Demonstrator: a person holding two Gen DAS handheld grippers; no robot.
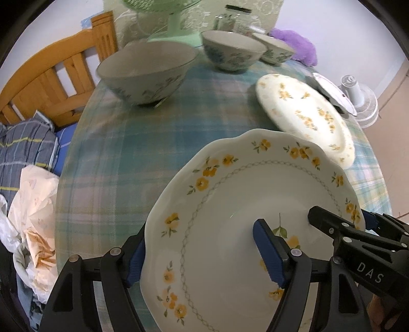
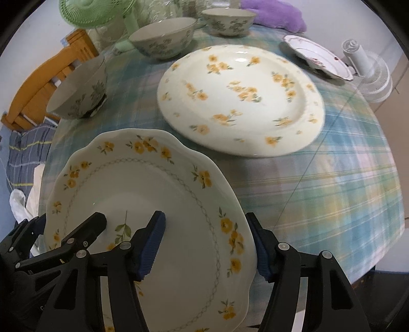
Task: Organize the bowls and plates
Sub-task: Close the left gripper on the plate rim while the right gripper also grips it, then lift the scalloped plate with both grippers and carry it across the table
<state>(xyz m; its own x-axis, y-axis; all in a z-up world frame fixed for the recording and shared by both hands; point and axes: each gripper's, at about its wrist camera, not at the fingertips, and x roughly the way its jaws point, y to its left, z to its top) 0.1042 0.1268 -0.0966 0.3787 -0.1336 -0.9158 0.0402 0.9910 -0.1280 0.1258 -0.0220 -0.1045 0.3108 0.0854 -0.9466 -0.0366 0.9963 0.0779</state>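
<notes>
A scalloped white plate (image 1: 230, 204) (image 2: 153, 184) with yellow flowers is held at the near edge of the table, tilted up off the plaid cloth (image 1: 122, 153). My left gripper (image 1: 199, 235) is shut on its left rim, one pad beneath the edge and one on the face. Across from it my right gripper (image 2: 204, 218) is shut on the right rim the same way. A large round flowered plate (image 2: 240, 99) lies just beyond. Behind stand a big bowl (image 1: 145, 71), a middle bowl (image 1: 232, 48) and a small bowl (image 1: 276, 49).
A small pink-trimmed plate (image 2: 317, 56) lies near the table's far right edge. A green stand (image 1: 173, 20), glass jars and a purple cloth (image 2: 276, 15) crowd the back. A wooden chair (image 1: 46, 84), bedding and bags sit left; a white fan (image 2: 370, 74) stands on the floor.
</notes>
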